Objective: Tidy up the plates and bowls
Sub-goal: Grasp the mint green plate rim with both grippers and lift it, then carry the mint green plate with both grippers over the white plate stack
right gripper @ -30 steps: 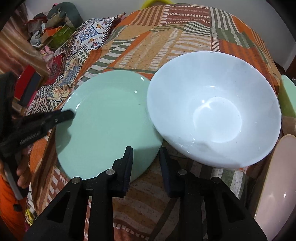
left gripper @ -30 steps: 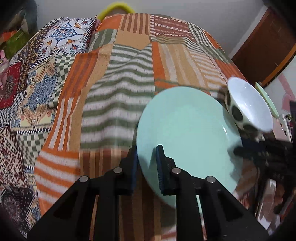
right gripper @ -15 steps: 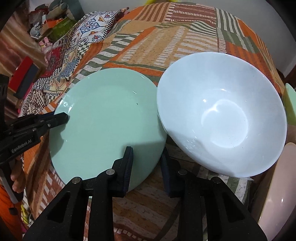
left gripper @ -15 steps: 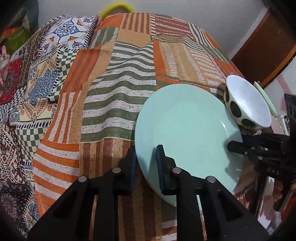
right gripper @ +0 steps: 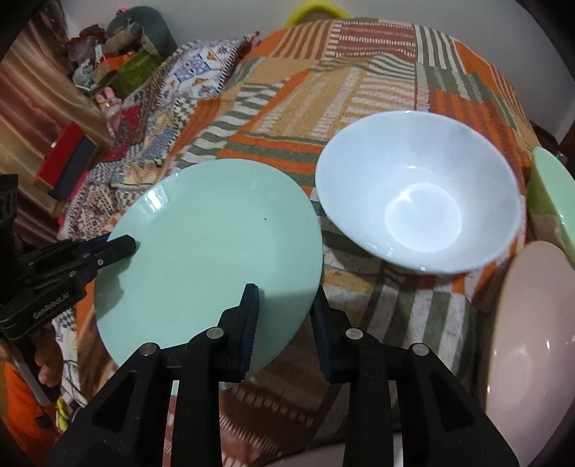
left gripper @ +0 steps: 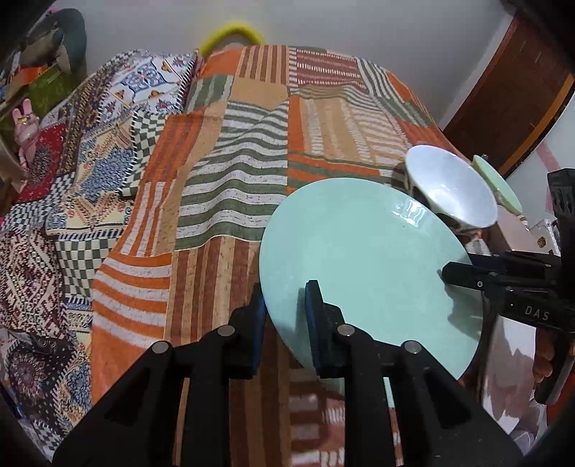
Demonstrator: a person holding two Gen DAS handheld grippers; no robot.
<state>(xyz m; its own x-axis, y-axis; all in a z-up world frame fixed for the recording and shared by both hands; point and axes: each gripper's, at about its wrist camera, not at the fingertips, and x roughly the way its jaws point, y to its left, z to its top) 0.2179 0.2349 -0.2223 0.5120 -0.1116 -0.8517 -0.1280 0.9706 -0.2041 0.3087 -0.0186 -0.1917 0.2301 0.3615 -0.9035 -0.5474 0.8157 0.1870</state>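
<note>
Dim indoor light, glare on plate (left gripper: 363,258), fisheye bending w/ dark corners, soft blur at edges.

We see a patchwork bedspread (left gripper: 251,172) in orange, green and tan stripes filling the middle of both views. At 10 o'clock a second quilt (left gripper: 90,172) with blue, red and checked patches lies beside it, touching. At 12 o'clock stands a plain pale wall (left gripper: 359,28), with a yellow curved object (left gripper: 230,34) against it. At 2 o'clock in the left view is dark brown wooden furniture (left gripper: 510,89). At 10 o'clock in the right view, cluttered boxes and soft toys (right gripper: 118,64). Light is even, indoor.
</note>
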